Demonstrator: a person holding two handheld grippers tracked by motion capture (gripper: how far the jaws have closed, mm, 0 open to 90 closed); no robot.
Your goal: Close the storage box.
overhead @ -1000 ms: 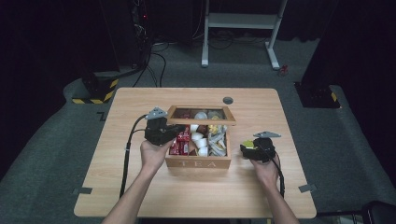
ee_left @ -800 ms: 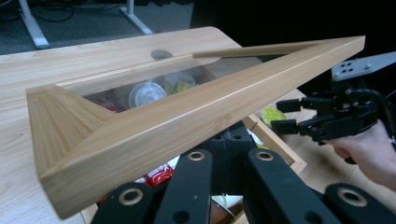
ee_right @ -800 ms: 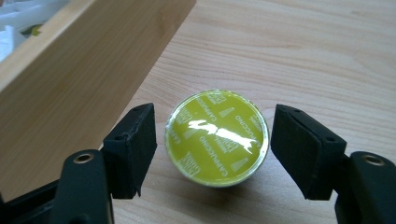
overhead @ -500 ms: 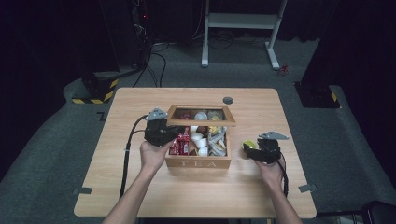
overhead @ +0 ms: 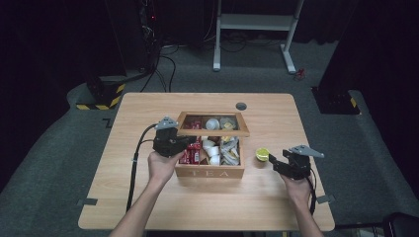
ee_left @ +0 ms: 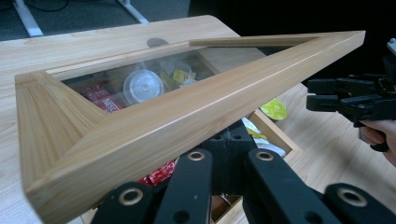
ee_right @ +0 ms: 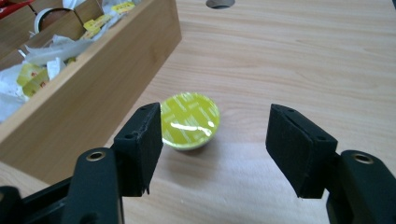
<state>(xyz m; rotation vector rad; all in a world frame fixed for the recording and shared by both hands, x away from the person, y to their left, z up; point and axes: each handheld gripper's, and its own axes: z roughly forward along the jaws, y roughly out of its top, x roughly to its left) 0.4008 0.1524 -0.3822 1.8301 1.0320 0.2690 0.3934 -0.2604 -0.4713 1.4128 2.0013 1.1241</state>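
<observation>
A light wooden table (overhead: 148, 197) carries a wooden tea box (overhead: 210, 172) lettered "TEA", its glass-paned lid (ee_left: 154, 126) tipped up and propped at a slant. The left gripper (overhead: 170, 143) sits at the box's left edge, directly under the raised lid, whose frame rests across the top of the black jaws in the left gripper view; whether those jaws pinch the frame or merely hold it up cannot be told from here. Below and beyond that gripper, the compartments hold red sachets (overhead: 191, 153), white capsules (overhead: 212, 148) and yellow-tagged tea bags (overhead: 230, 154). The right gripper (overhead: 279, 163) lies low over the table to the box's right, its jaws spread wide and gripping nothing. A lime-green foil-topped capsule (ee_right: 189, 119) stands on the wood just ahead of that gripper, nearer its left pad (ee_right: 142, 144) and apart from both pads, with the box's side wall just beside it.
</observation>
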